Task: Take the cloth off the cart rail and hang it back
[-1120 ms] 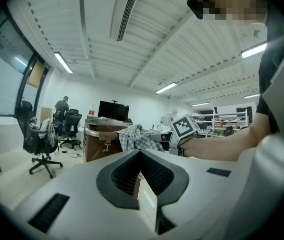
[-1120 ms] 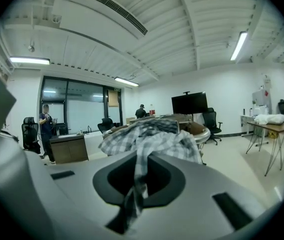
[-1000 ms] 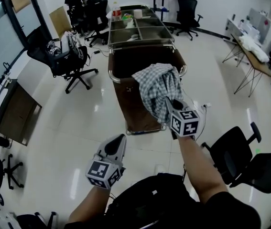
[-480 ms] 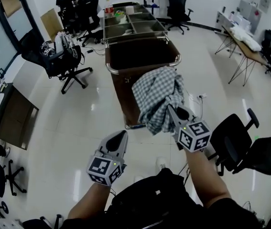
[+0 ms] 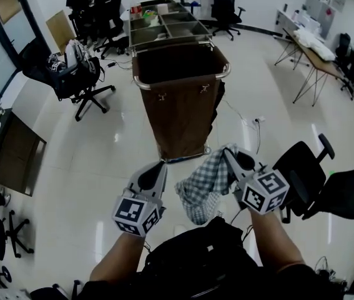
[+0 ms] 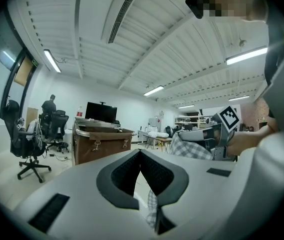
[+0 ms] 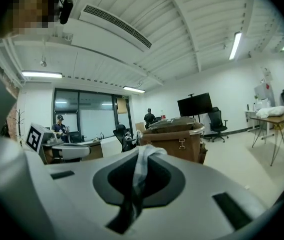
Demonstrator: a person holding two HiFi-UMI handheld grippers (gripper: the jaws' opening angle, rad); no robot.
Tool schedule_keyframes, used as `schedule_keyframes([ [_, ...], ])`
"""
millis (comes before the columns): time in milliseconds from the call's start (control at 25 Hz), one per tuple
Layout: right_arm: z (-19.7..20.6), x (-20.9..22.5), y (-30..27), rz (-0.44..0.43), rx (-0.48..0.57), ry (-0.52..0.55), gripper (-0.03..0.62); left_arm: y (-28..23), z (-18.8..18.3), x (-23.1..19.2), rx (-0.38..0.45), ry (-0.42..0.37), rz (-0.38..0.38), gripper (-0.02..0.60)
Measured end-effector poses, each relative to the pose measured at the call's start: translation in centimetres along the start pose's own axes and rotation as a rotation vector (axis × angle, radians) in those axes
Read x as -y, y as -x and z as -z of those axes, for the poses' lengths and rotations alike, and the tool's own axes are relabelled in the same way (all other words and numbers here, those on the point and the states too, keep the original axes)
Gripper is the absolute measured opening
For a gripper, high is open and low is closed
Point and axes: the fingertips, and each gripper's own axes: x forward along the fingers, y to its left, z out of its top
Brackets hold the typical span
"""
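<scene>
A grey-and-white checked cloth (image 5: 205, 180) hangs bunched in the air close to my body, well in front of the brown cart (image 5: 183, 111). My right gripper (image 5: 230, 154) is shut on its upper edge; in the right gripper view a strip of the cloth (image 7: 140, 169) runs up between the jaws. The cart's chrome rail (image 5: 140, 84) is bare. My left gripper (image 5: 158, 169) hovers just left of the cloth with its jaws together and nothing in them. In the left gripper view the cloth (image 6: 189, 149) shows at the right and the cart (image 6: 101, 144) ahead.
Metal trays (image 5: 167, 27) sit on the cart's far half. A black office chair (image 5: 304, 180) stands close at my right, another with bags (image 5: 77, 74) to the left of the cart. A folding table (image 5: 317, 49) is at the back right, a wooden board (image 5: 14, 158) at the left.
The right gripper has pulled the cloth off the cart rail and drawn it down toward my body. The left gripper has barely shifted.
</scene>
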Motion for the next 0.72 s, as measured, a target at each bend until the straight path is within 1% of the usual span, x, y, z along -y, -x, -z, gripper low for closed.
schedule_keyframes([
  [200, 0.3, -0.3, 1.0, 0.001, -0.008, 0.017, 0.023, -0.4, -0.3, 0.6, 0.016, -0.003, 0.004, 0.000],
  [400, 0.6, 0.0, 1.3, 0.002, -0.010, 0.008, 0.023, -0.5, -0.3, 1.1, 0.017, -0.012, 0.007, 0.000],
  [720, -0.3, 1.3, 1.6, 0.025, 0.016, 0.003, 0.023, -0.3, -0.7, 1.2, 0.012, -0.032, -0.008, 0.000],
])
